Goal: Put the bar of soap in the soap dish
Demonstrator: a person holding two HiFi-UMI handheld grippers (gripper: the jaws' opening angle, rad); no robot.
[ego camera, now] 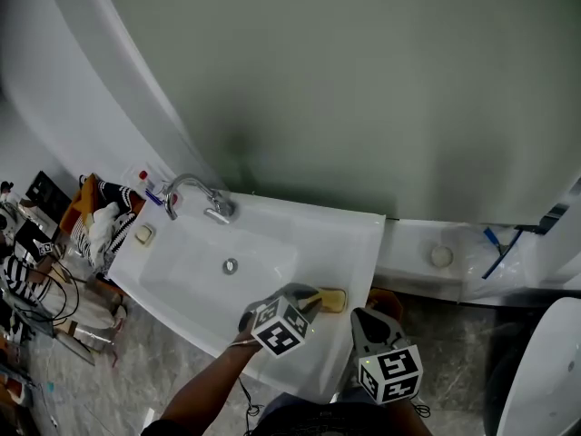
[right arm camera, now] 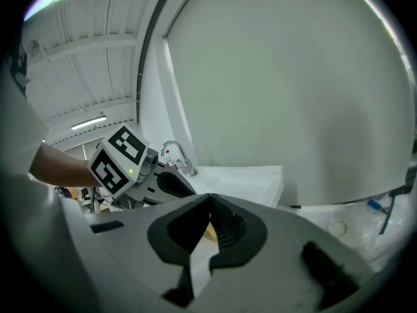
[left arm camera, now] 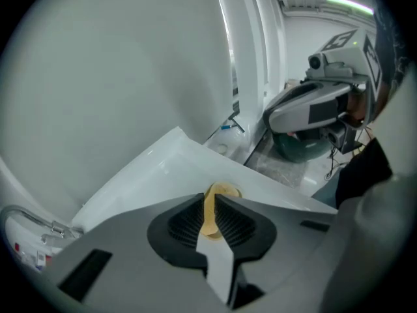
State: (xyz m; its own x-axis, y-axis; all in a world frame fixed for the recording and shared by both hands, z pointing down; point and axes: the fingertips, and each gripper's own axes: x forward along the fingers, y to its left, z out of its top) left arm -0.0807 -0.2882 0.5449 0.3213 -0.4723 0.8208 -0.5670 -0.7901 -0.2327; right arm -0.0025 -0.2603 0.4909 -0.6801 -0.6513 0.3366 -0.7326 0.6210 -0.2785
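Left hand-held gripper clamps the yellow bar of soap over the white sink's front rim; right hand-held gripper hangs just beside it, jaws together, empty.

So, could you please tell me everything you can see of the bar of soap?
The bar of soap is a small, pale yellow, oblong piece with rounded ends and a smooth, waxy look. It is clamped in the tongs of the left gripper, whose ribbed dark pads press on its two broad faces, so that gripper's view shows it edge-on with one rounded end sticking out past the tips. It sits over the front right rim of the white sink; whether it touches the rim I cannot tell.
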